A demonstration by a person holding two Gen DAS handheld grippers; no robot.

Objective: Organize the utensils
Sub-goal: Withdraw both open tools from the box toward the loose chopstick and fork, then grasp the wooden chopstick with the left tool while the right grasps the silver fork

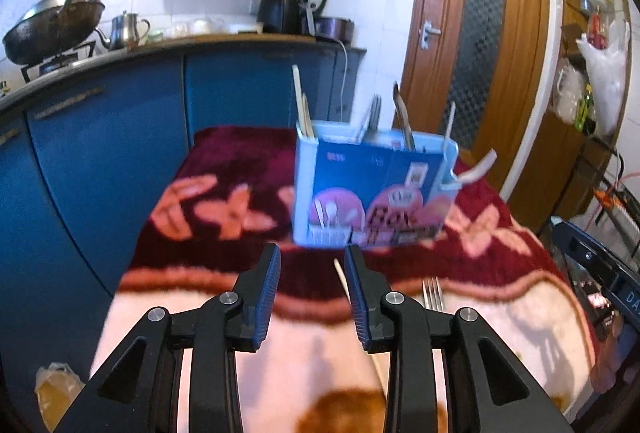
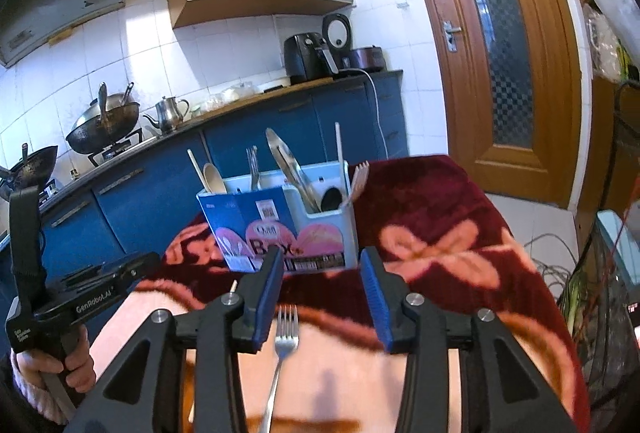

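Observation:
A light-blue utensil box [image 1: 372,189] [image 2: 280,225] stands on a dark red flowered blanket [image 1: 224,169] [image 2: 440,217]; forks, tongs, a wooden spoon and sticks poke up out of it. My left gripper [image 1: 312,253] hovers open in front of the box with nothing gripped. A wooden chopstick [image 1: 343,279] lies on the blanket below, close to its right finger. A metal fork [image 1: 434,293] [image 2: 285,333] lies flat, tines toward the box. My right gripper [image 2: 322,257] is open above the fork, not touching it. A hand [image 2: 76,357] holds the left gripper's handle at the left edge.
Blue kitchen cabinets [image 1: 100,137] run behind and to the left, with woks [image 2: 104,125], a kettle [image 2: 170,113] and an air fryer [image 2: 306,57] on the counter. A wooden door [image 2: 500,45] is at the back right. Cables and clutter [image 2: 560,273] crowd the right side.

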